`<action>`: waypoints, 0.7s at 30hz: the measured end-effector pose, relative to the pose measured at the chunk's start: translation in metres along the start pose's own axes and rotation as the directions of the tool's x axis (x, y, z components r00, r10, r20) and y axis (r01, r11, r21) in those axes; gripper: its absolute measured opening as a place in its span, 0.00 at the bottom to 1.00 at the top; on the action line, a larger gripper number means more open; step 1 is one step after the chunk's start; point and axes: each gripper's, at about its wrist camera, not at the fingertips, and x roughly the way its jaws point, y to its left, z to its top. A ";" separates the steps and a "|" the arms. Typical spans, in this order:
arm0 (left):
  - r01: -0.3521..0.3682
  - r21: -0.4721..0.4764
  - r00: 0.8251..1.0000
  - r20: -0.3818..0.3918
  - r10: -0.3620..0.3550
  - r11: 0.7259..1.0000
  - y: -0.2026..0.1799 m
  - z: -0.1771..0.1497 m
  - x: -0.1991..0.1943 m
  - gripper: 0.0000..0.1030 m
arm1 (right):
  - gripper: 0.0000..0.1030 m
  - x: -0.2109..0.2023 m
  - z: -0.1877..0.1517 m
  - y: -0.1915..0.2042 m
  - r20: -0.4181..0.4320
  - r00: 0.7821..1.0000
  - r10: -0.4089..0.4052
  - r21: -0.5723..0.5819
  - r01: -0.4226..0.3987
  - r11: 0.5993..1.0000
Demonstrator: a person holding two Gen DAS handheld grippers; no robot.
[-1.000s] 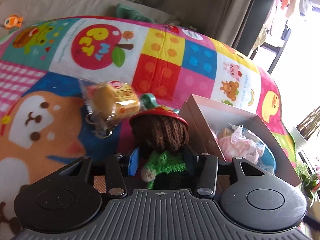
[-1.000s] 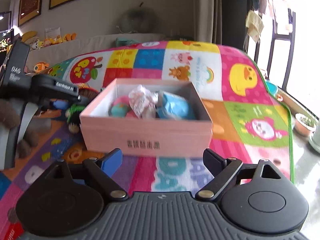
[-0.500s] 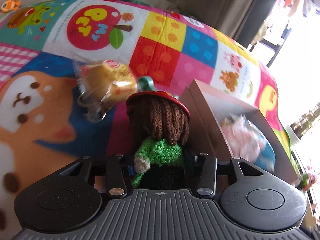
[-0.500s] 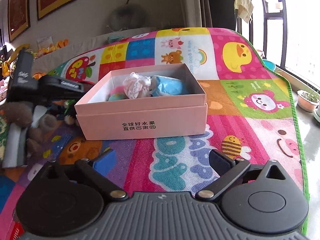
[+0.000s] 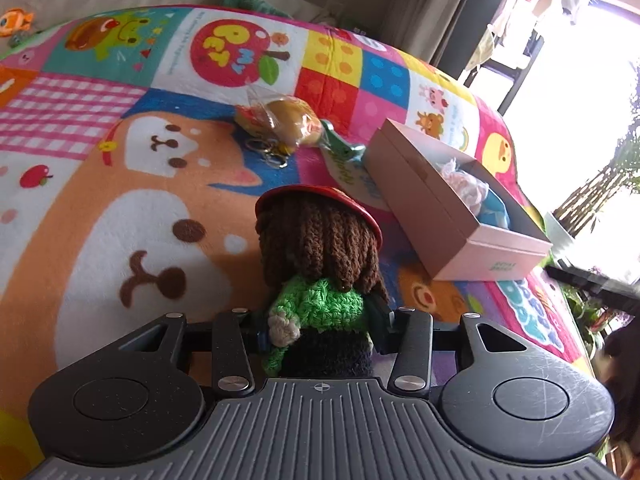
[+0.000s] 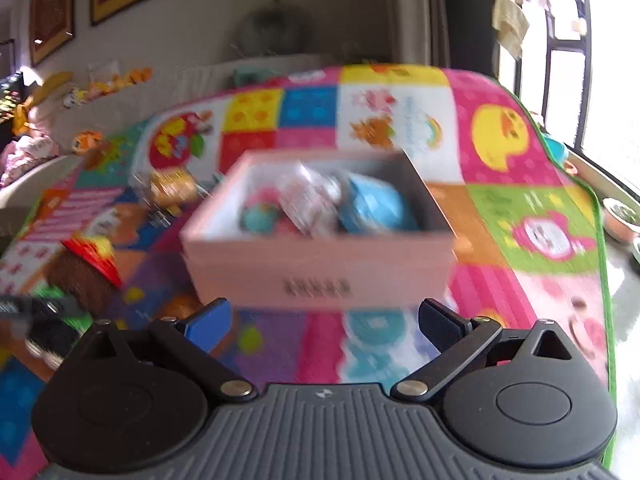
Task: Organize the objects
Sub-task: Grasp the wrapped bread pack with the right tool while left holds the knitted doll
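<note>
A crocheted doll (image 5: pixel 320 256) with brown hair, a red hat and a green jumper stands upright between the fingers of my left gripper (image 5: pixel 320 332), which is shut on its lower body above the mat. The same doll (image 6: pixel 86 276) shows at the left of the blurred right wrist view. The open pink box (image 5: pixel 420 208) lies on the mat ahead and to the right of the doll. It holds a pink-white packet (image 6: pixel 308 196), a blue packet (image 6: pixel 376 204) and a teal ball (image 6: pixel 260 218). My right gripper (image 6: pixel 326 320) is open and empty, just short of the box's front wall (image 6: pixel 320 264).
A colourful play mat (image 5: pixel 132 184) covers the surface. On it, beyond the doll, lie a wrapped bun (image 5: pixel 280 122), a key ring (image 5: pixel 270 152) and a teal toy (image 5: pixel 344 152) by the box's far corner. Soft toys line a sofa (image 6: pixel 100 84) behind; plant pots (image 6: pixel 620 220) stand at the right.
My left gripper has drawn back from the bun and box with the doll still held, so both look farther off. The right gripper's jaws spread wider, and its view is now blurred.
</note>
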 end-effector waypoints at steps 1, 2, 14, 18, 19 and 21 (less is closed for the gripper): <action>-0.002 0.011 1.000 0.006 0.002 1.000 0.001 0.002 0.002 0.47 | 0.97 -0.004 0.015 0.006 0.017 1.000 0.023 -0.011 -0.023 1.000; -0.002 0.021 1.000 0.013 0.002 1.000 0.003 0.005 0.005 0.47 | 0.97 -0.007 0.031 0.012 0.029 0.998 0.049 -0.019 -0.049 0.999; 0.093 -0.074 0.992 0.089 -0.086 0.993 0.031 0.010 0.020 0.47 | 1.00 0.158 0.195 0.091 -0.230 0.955 0.189 0.085 -0.174 0.981; 0.093 -0.095 0.992 0.095 -0.084 0.991 0.034 0.011 0.019 0.47 | 0.95 0.233 0.189 0.127 -0.315 0.938 0.147 0.101 -0.120 0.988; 0.093 -0.109 0.992 0.098 -0.083 0.990 0.037 0.011 0.019 0.47 | 0.91 0.245 0.186 0.136 -0.320 0.938 0.131 0.084 -0.110 0.990; 0.074 -0.130 0.992 0.107 -0.060 0.989 0.041 0.012 0.016 0.47 | 0.91 0.263 0.185 0.148 -0.306 0.945 0.113 0.051 -0.102 0.993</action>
